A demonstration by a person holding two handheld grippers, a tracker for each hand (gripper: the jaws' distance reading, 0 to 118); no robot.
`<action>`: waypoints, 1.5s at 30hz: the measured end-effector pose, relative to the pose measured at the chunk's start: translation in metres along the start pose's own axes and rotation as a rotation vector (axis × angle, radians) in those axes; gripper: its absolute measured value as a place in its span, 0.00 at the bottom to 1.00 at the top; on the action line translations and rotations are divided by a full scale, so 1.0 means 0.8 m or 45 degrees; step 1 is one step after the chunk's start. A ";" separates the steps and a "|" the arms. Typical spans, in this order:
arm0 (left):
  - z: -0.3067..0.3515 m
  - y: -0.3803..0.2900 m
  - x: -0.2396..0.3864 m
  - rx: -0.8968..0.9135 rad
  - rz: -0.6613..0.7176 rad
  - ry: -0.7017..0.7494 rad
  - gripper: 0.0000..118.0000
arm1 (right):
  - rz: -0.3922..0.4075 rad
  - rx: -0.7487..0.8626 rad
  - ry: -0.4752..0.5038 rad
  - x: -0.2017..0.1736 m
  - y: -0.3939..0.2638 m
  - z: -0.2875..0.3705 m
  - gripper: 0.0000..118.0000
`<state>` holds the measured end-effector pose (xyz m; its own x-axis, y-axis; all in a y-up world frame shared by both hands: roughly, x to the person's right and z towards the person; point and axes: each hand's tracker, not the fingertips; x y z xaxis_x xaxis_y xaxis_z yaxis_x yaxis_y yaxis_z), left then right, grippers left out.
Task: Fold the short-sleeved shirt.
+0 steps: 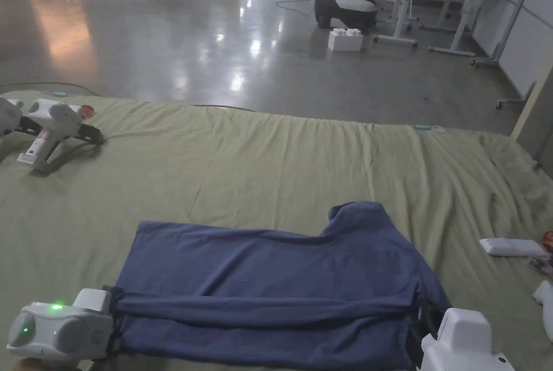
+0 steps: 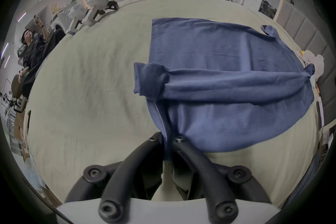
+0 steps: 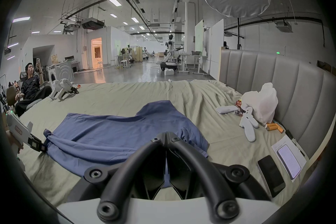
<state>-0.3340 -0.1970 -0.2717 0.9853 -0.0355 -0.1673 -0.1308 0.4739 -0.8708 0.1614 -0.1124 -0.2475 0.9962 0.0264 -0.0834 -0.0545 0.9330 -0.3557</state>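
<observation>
Polished concrete stretches away behind the bed (image 1: 270,150), which is covered with a pale green sheet, and the blue short-sleeved shirt (image 1: 259,258) lies spread across its near half, hem toward the left and collar toward the right. A long roll of fabric runs across the shirt from one claw to the other — it looks like the near edge has been gathered and lifted so it can be carried over as a lengthwise fold.

At the near left the left claw (image 2: 168,138) has its jaws pressed together on the hem corner; in the left gripper view the blue cloth disappears straight between the two black tips. At the near right the right claw (image 3: 165,137) is likewise closed, its tips meeting with a strip of blue showing between them lower down, so I judge it clamped on the shoulder end. Holding both ends at once keeps the edge taut and straight, which is probably why the roll looks so even.

Two spare grippers (image 1: 51,123) rest on the far left of the bed, well apart from the shirt. A white remote-like device (image 1: 513,248) and a white plastic bag (image 3: 261,102) sit by the padded headboard (image 3: 291,82) on the right — out of the way. A person (image 3: 31,86) sits beyond the bed's left side.
</observation>
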 end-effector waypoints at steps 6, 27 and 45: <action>0.021 -0.005 -0.015 0.082 0.067 -0.049 0.01 | -0.023 -0.068 -0.046 0.034 0.002 -0.015 0.01; 0.071 -0.015 -0.011 0.224 0.072 -0.068 0.01 | 0.023 -0.805 0.147 0.085 -0.062 -0.174 0.04; 0.191 -0.017 -0.032 0.394 0.063 -0.102 0.01 | 0.072 -0.681 0.148 0.096 0.015 -0.031 0.03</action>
<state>-0.3406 -0.0678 -0.1848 0.9857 0.0576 -0.1586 -0.1512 0.7186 -0.6788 0.2352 -0.1078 -0.2811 0.9782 0.0035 -0.2077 -0.1654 0.6178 -0.7687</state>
